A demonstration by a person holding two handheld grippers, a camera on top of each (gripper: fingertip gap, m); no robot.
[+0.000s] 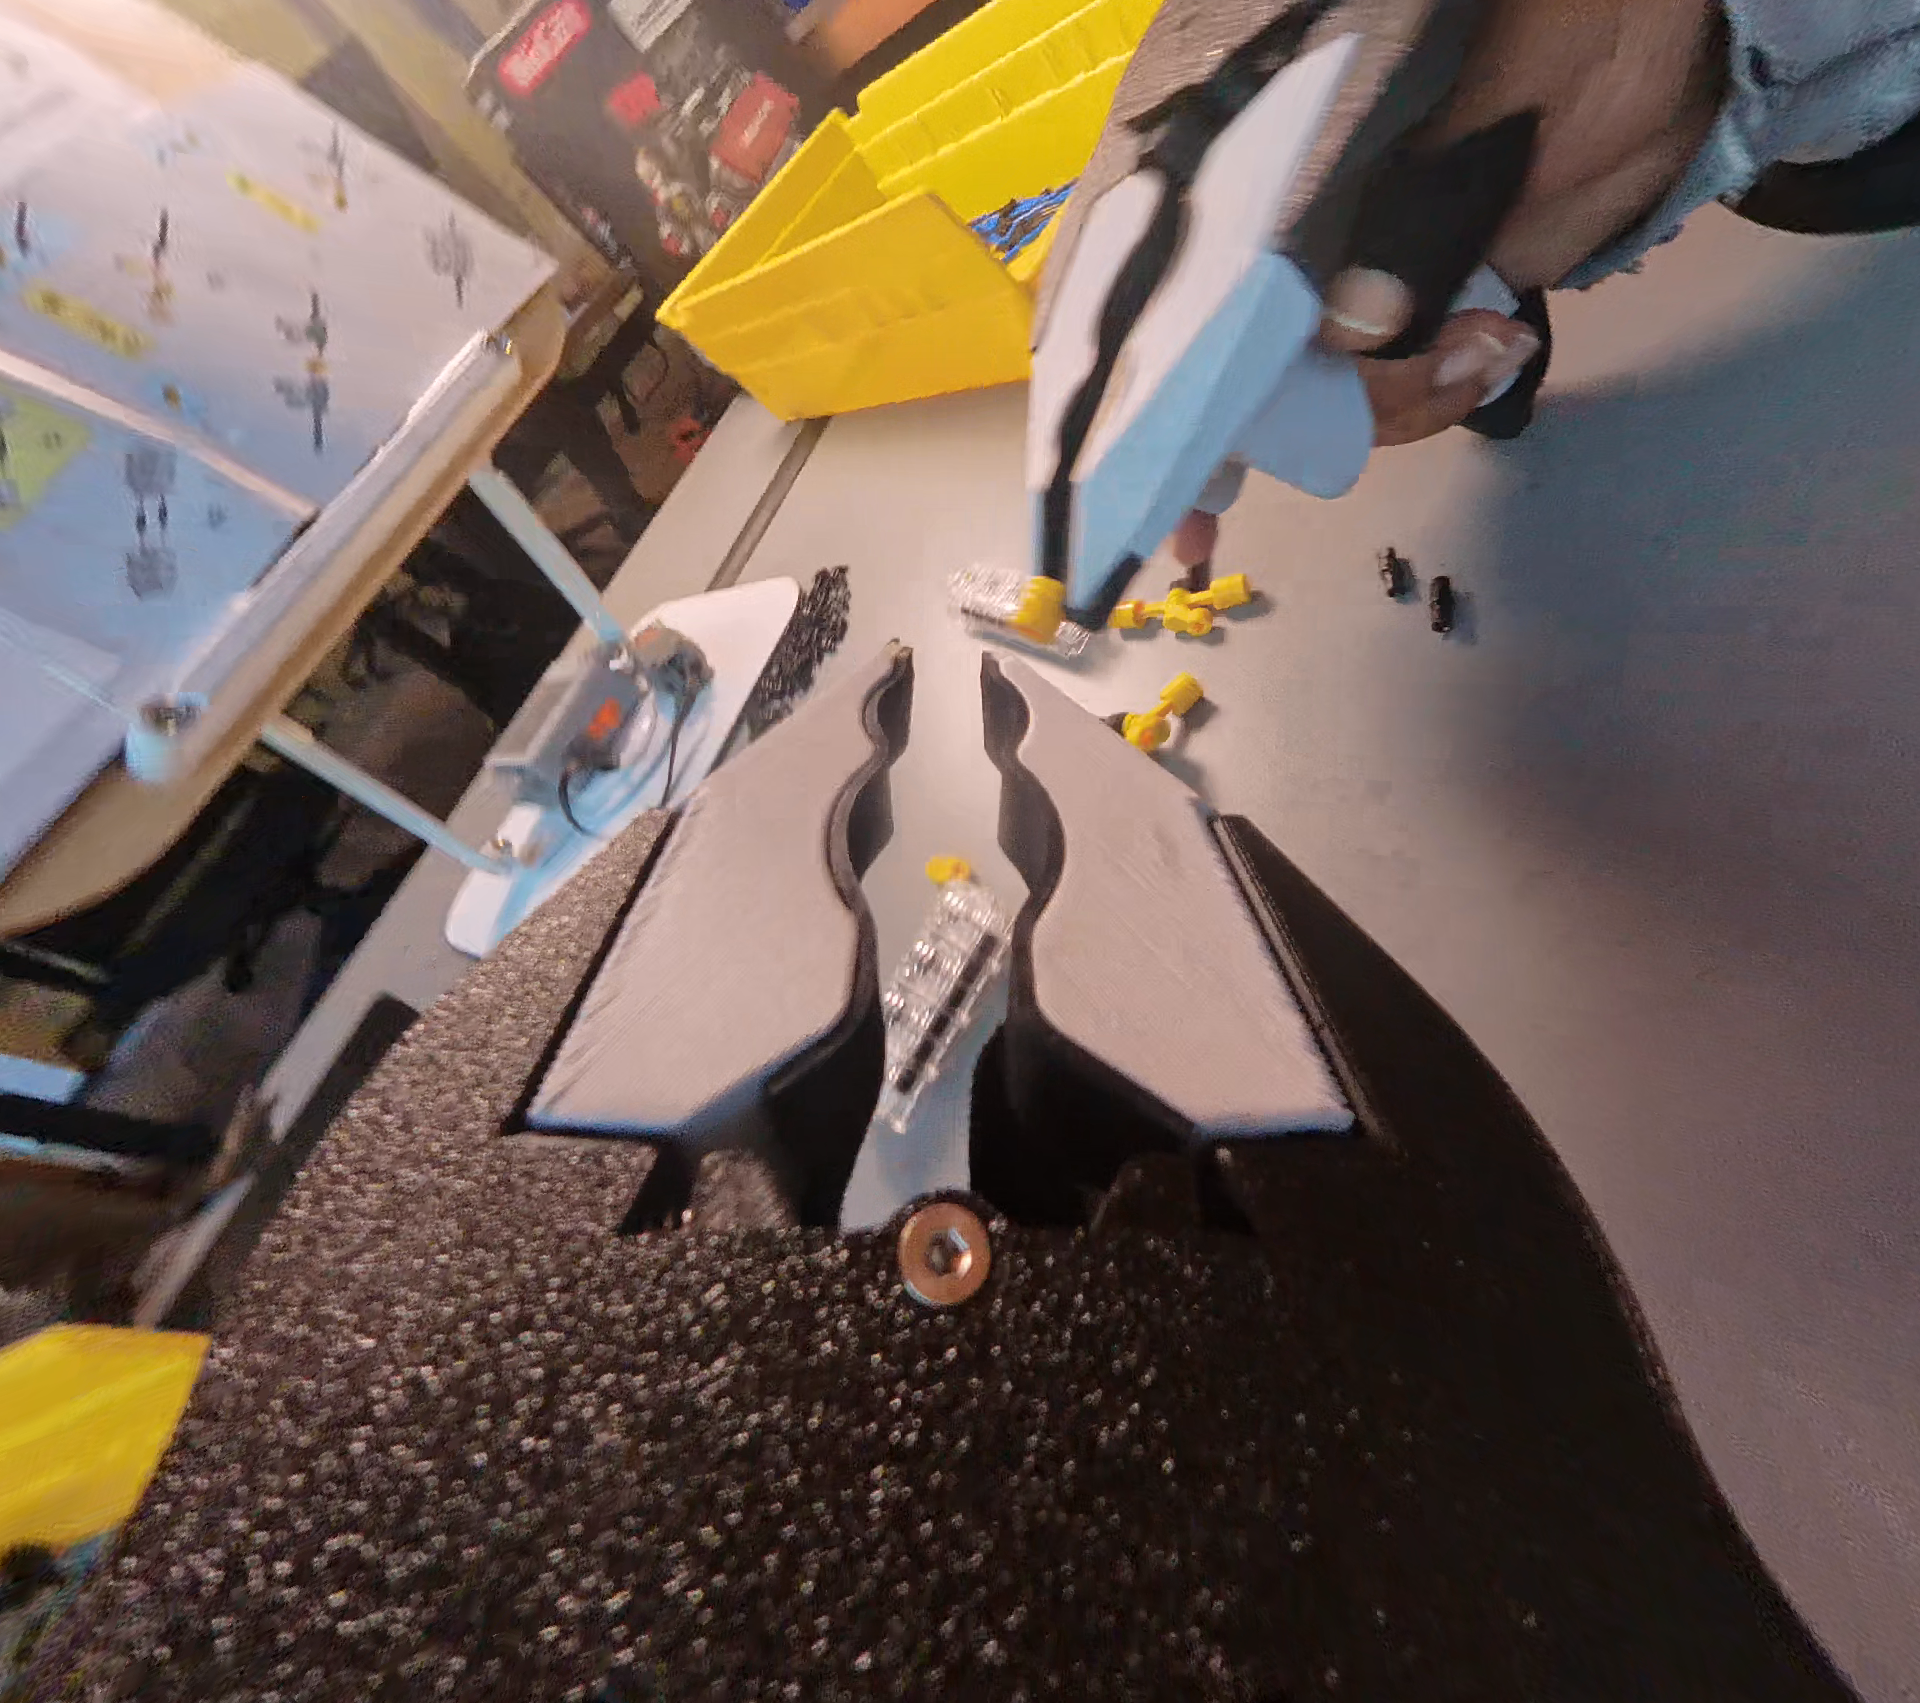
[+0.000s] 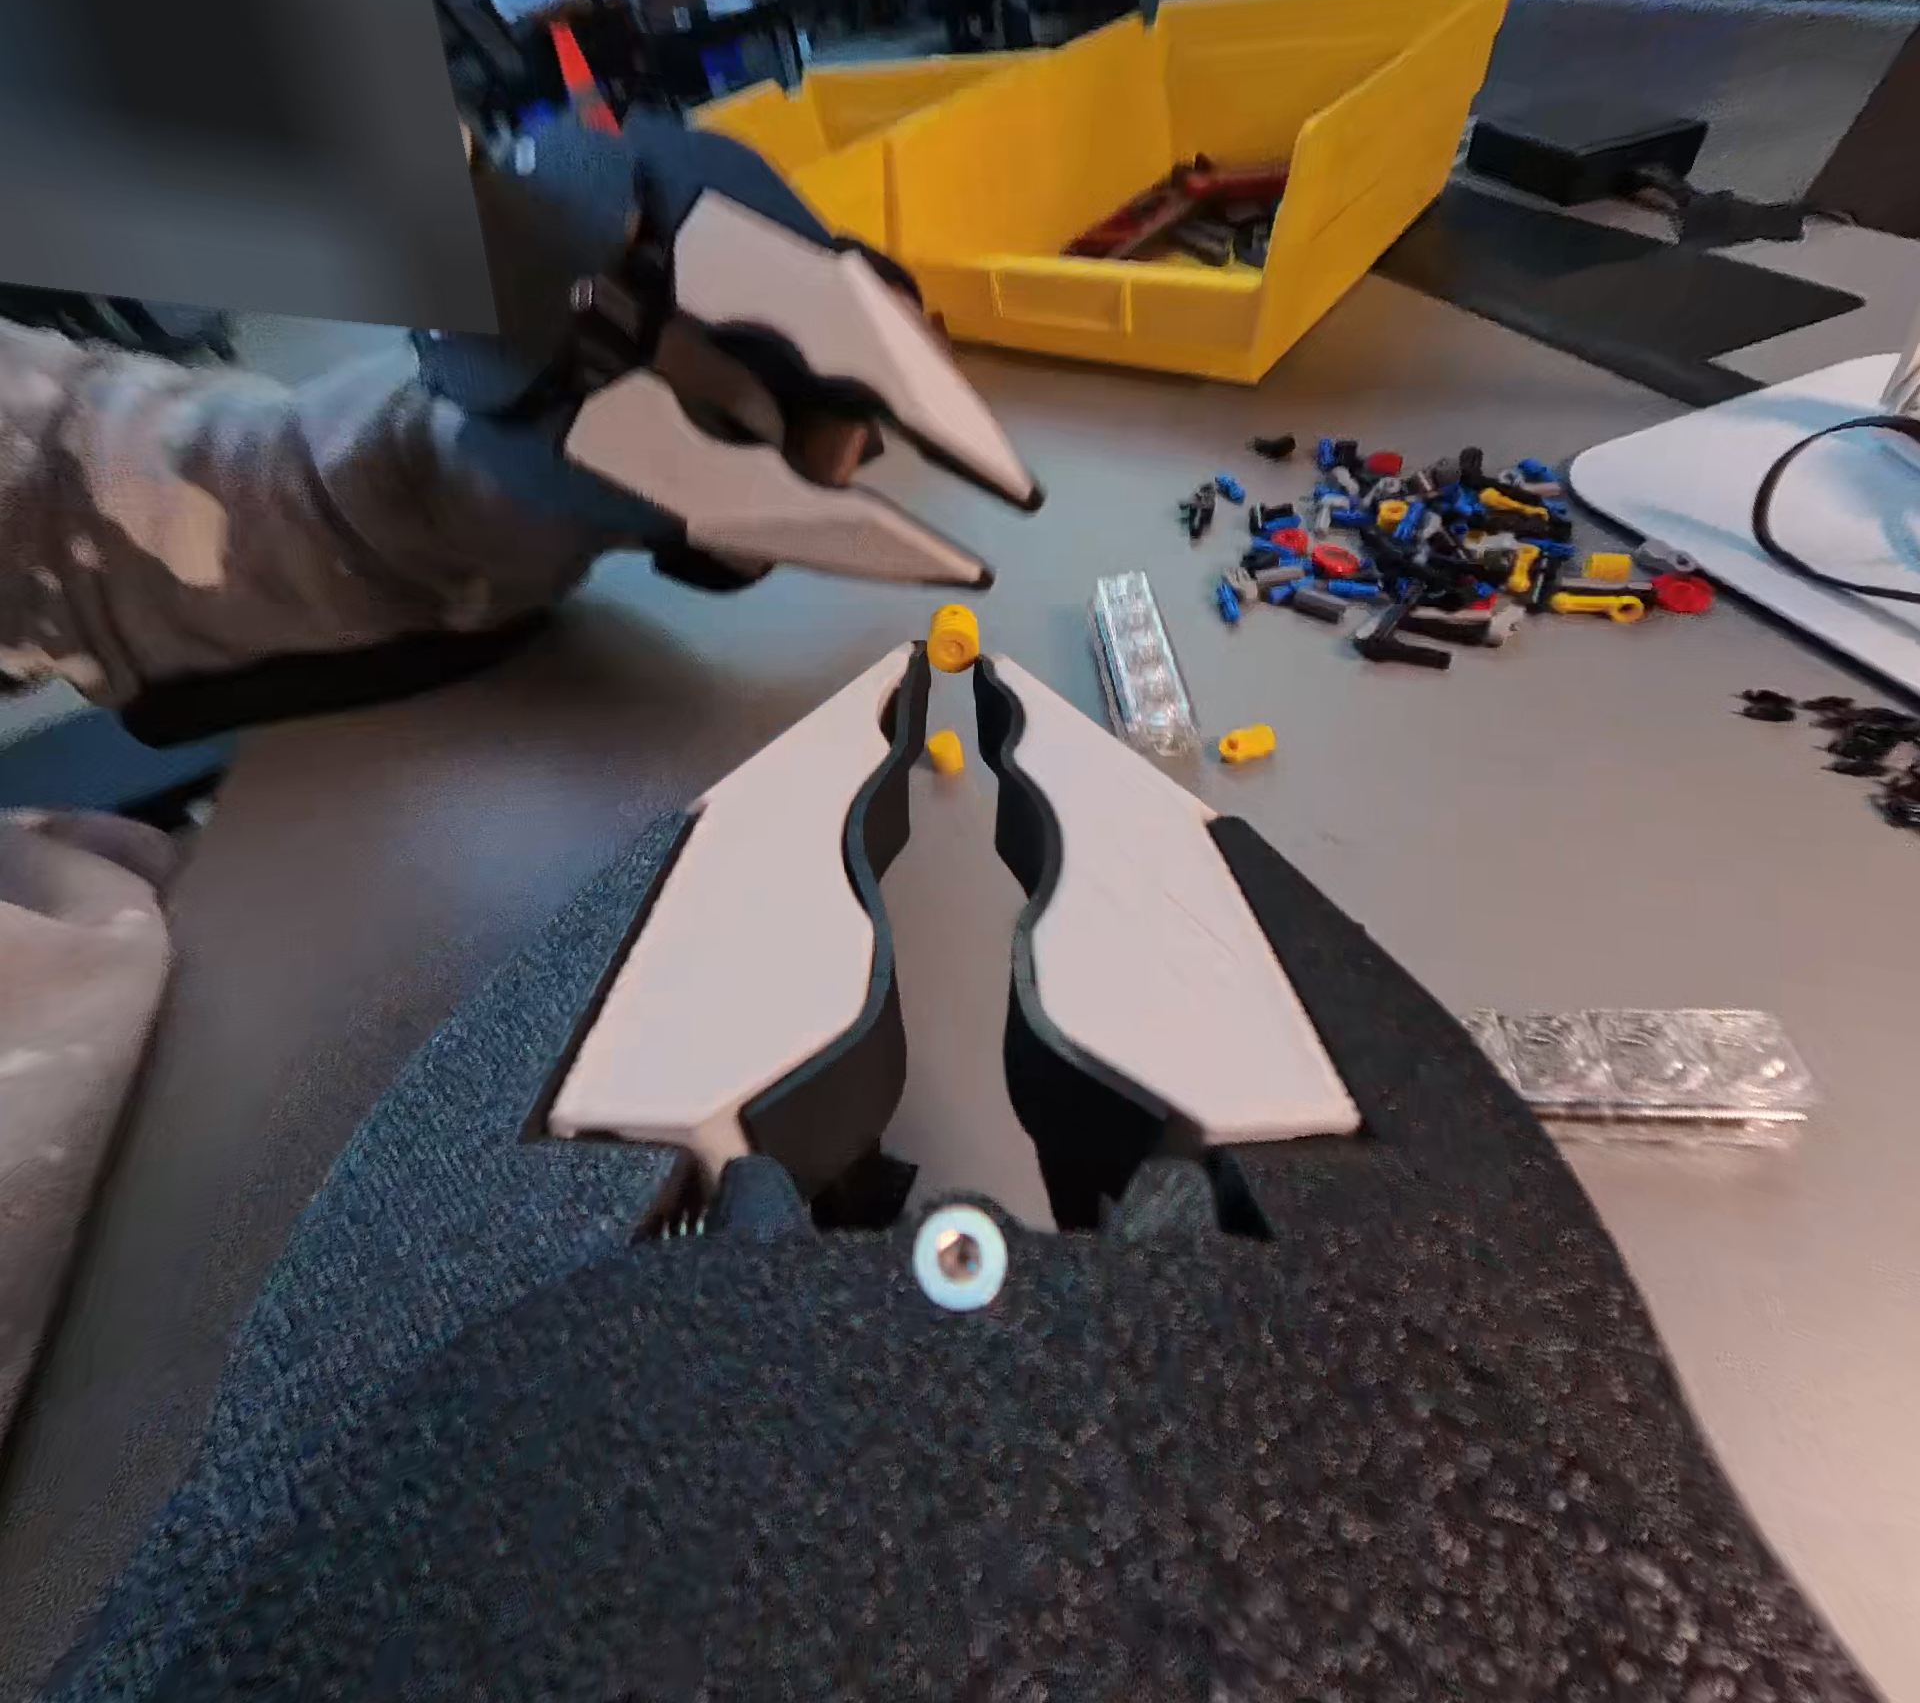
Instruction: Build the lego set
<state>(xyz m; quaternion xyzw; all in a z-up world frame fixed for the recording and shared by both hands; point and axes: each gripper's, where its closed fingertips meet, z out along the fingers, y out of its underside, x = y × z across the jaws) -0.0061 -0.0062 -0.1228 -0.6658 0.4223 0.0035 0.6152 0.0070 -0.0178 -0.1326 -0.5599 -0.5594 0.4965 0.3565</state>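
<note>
My right gripper [image 2: 948, 656] is shut on a small yellow cylinder piece [image 2: 954, 637] at its fingertips, just above the grey table [image 2: 1351, 874]. It also shows in the left wrist view [image 1: 1055, 604], tips down, with the yellow piece [image 1: 1037, 606] beside a clear studded brick [image 1: 1003, 599]. That brick [image 2: 1143, 671] lies just right of the tips. My left gripper [image 1: 948, 656] is open; a second clear brick [image 1: 940, 988] shows in the gap between its fingers, and I cannot tell whether they touch it. In the right wrist view the left gripper [image 2: 1008, 536] is open, close to the yellow piece.
Yellow bins [image 2: 1143, 219] [image 1: 883, 303] stand at the back. A pile of small coloured parts [image 2: 1434, 552], black pieces [image 2: 1860, 749], a white stand base [image 2: 1745, 510] with a cable and a clear plate [image 2: 1642, 1071] lie right. Loose yellow connectors [image 1: 1184, 609] and black pins [image 1: 1413, 588] are scattered. The tips of both grippers are at nearly the same place.
</note>
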